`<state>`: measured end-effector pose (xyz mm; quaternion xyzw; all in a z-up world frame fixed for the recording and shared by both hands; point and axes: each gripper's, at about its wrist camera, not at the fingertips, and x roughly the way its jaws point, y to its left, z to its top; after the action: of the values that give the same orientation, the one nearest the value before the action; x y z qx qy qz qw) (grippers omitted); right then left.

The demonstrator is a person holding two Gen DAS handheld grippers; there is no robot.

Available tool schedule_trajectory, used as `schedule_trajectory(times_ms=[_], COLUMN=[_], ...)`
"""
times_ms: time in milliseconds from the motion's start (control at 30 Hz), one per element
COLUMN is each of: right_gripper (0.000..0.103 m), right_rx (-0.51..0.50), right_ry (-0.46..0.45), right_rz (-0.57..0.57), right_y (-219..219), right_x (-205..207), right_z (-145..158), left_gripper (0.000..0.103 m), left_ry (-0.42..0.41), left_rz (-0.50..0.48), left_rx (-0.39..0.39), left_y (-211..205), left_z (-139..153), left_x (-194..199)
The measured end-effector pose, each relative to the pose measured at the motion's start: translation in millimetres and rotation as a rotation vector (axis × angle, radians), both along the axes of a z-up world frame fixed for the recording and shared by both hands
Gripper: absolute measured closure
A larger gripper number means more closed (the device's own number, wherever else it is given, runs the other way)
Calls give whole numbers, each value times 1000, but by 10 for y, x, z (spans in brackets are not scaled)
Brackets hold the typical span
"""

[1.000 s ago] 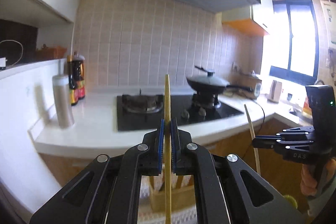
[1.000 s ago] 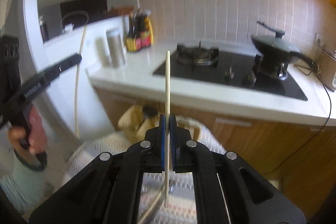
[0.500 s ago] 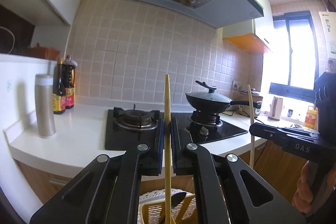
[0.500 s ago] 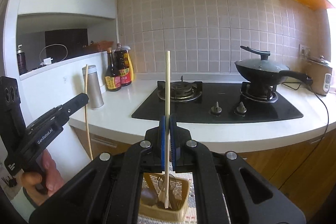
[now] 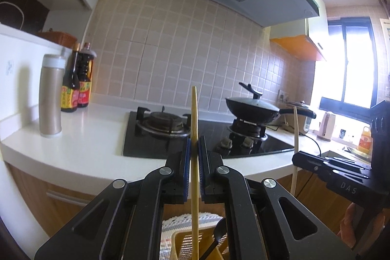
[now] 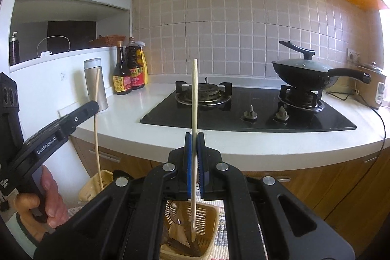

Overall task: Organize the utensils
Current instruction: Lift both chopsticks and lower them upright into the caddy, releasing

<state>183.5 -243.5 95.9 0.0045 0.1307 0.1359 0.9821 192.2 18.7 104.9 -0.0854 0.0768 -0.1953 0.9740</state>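
My left gripper (image 5: 194, 145) is shut on a wooden chopstick (image 5: 194, 118) held upright; its lower end hangs over a yellow slatted utensil basket (image 5: 186, 244) that holds a dark spoon (image 5: 218, 234). My right gripper (image 6: 194, 141) is shut on a paler chopstick (image 6: 194, 94), also upright, its lower tip inside the yellow basket (image 6: 207, 223) among several utensils. Each gripper shows in the other's view: the right one (image 5: 296, 157) at the right edge, the left one (image 6: 96, 106) at the left edge, with its chopstick (image 6: 97, 128) reaching down to the basket.
A white counter (image 6: 151, 99) carries a black gas hob (image 6: 243, 109), a lidded wok (image 6: 304, 72), sauce bottles (image 6: 129, 70) and a steel flask (image 6: 93, 82). A rice cooker (image 6: 376, 87) stands at right. The basket sits on a woven mat (image 5: 182, 221) below the counter edge.
Both cameras have tilted up and the view has risen, so the counter and hob sit lower in frame. Both chopsticks stay gripped; the basket now shows under them.
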Motion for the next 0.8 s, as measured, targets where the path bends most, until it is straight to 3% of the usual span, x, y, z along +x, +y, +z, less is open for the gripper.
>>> schedule_trajectory(times_ms=[300, 367, 400, 433, 467, 800], right_gripper=[99, 88, 82, 70, 59, 58], right_rx=[10, 37, 48, 55, 61, 78], right_ry=[72, 97, 104, 106, 103, 101], right_rz=[14, 23, 24, 26, 23, 6], right_y=[-31, -80, -106, -126, -157, -322], right_x=[3, -21, -36, -52, -99, -448], right_z=[-136, -156, -160, -164, -169, -70], left_gripper=[97, 91, 79, 65, 62, 55], left_ry=[51, 60, 62, 64, 64, 48], left_rz=[-30, -41, -44, -45, -45, -59], left_rx=[29, 36, 37, 37, 32, -13], left_y=[43, 60, 69, 78, 104, 313], left_z=[-119, -116, -111, -108, -101, 81], left_x=[15, -20, -45, -66, -103, -469])
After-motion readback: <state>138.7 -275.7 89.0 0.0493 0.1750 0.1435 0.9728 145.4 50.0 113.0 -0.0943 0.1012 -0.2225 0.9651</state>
